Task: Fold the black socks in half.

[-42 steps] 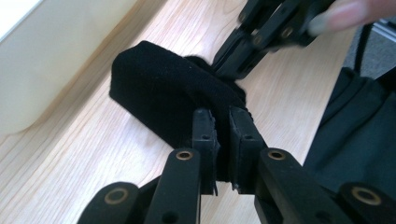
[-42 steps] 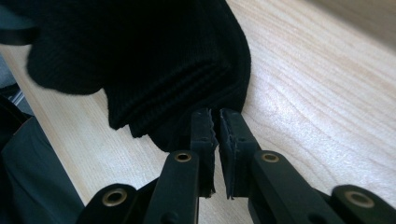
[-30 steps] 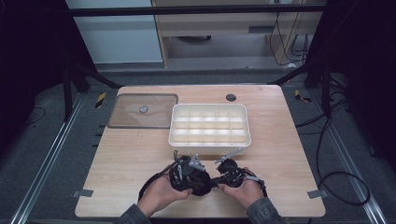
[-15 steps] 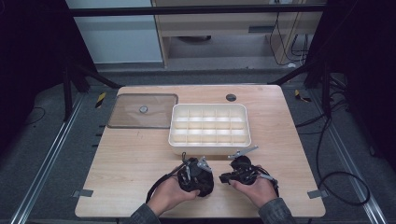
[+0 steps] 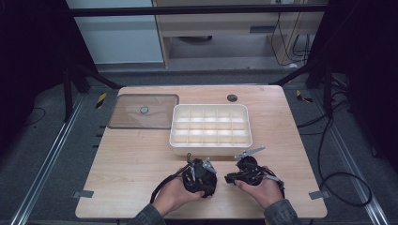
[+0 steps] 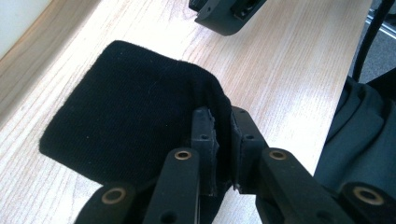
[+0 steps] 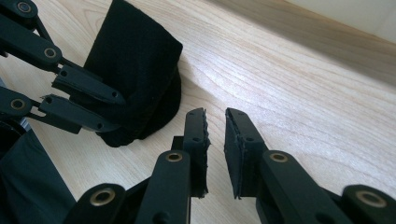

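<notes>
Compartment box (image 5: 210,130) beyond black cloth (image 6: 130,112)

Black cloth (image 6: 126,116), soft and ribbed, folded over on itself, lying on the pale wooden table (image 5: 136,159) near its front edge. One folded edge pinched between the left gripper (image 6: 223,140) jaws; rest spread flat on the wood.

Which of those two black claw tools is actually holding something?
The left gripper: its jaws pinch an edge of the black cloth. The right gripper has a narrow empty gap between its jaws, over bare light wooden table.
</notes>
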The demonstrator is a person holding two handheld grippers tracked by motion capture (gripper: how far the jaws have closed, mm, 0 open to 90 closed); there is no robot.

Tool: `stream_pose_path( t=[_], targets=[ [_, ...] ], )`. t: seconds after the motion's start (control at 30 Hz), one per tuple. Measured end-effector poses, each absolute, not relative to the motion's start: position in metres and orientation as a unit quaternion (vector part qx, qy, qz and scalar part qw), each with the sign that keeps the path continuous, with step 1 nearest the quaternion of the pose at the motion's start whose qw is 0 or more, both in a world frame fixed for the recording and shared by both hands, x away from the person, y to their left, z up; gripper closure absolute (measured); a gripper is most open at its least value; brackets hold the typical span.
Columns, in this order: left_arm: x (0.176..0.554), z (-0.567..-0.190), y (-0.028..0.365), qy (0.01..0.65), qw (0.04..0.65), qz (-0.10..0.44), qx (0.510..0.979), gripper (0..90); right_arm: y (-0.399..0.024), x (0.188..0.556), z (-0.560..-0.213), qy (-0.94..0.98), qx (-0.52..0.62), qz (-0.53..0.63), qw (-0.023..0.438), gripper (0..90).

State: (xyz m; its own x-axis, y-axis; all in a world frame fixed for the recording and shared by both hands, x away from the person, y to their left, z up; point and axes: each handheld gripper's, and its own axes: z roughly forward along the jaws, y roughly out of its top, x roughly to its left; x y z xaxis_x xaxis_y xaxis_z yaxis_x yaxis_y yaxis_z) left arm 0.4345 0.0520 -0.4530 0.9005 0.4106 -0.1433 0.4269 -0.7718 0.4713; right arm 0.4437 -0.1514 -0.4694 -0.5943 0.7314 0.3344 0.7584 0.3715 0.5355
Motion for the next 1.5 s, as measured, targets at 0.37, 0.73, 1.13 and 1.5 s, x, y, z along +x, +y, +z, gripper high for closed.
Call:
stream_pose_path(
  t=[0.37,0.73,1.13,1.5],
  targets=[
    [0.434,-0.456,0.044,0.217,0.247,-0.018,0.944,81.1,-0.160,0.443,-0.469,-0.826,-0.453,-0.335,0.016,79.3],
    [0.432,-0.460,0.041,0.218,0.251,-0.021,0.943,81.2,-0.161,0.442,-0.472,-0.824,-0.456,-0.335,0.020,79.4],
    [0.429,-0.464,0.034,0.210,0.242,-0.020,0.947,81.3,-0.163,0.443,-0.474,-0.824,-0.457,-0.333,0.017,79.0],
    [0.429,-0.465,0.032,0.209,0.241,-0.022,0.947,81.4,-0.170,0.442,-0.474,-0.820,-0.464,-0.335,0.017,78.5]
  ],
)
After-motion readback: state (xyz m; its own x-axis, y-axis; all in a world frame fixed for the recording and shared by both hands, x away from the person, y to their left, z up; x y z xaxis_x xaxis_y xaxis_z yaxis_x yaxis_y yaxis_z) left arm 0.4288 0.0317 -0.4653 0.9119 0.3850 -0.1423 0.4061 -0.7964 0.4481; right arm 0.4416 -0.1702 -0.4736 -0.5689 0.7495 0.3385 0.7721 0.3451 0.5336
